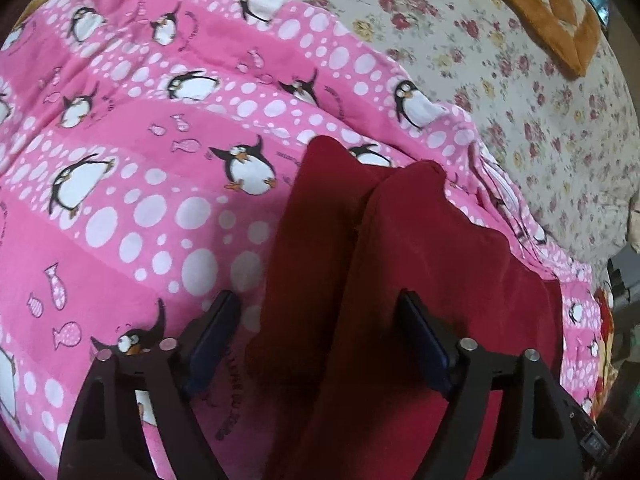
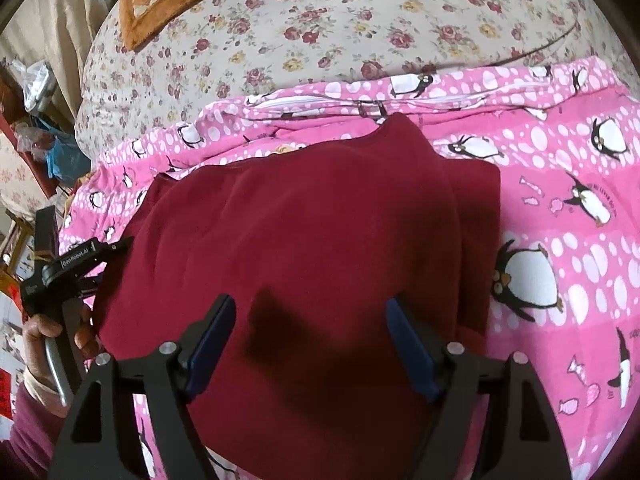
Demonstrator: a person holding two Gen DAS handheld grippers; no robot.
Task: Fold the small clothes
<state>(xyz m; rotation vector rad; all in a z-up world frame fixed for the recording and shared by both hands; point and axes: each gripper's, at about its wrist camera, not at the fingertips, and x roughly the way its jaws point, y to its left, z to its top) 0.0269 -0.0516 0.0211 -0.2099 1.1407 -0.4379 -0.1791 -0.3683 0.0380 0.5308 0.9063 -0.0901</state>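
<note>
A dark red garment [image 2: 304,248] lies on a pink blanket [image 1: 132,216] printed with penguins and white dots, which is spread over a bed covered by a flowered sheet [image 2: 320,28]. In the right wrist view the garment looks folded into a broad, roughly rectangular shape, with one narrower part reaching toward the blanket's far edge. In the left wrist view two long folds of it [image 1: 352,248] run side by side away from the camera.

The left tool [image 1: 320,300] is spread wide above the garment and grips nothing. The right tool [image 2: 310,304] is also spread wide, over the near part of the garment, with cloth between its fingers but none pinched. An orange-bordered cushion [image 2: 168,4] rests on the sheet, well apart from the garment.
</note>
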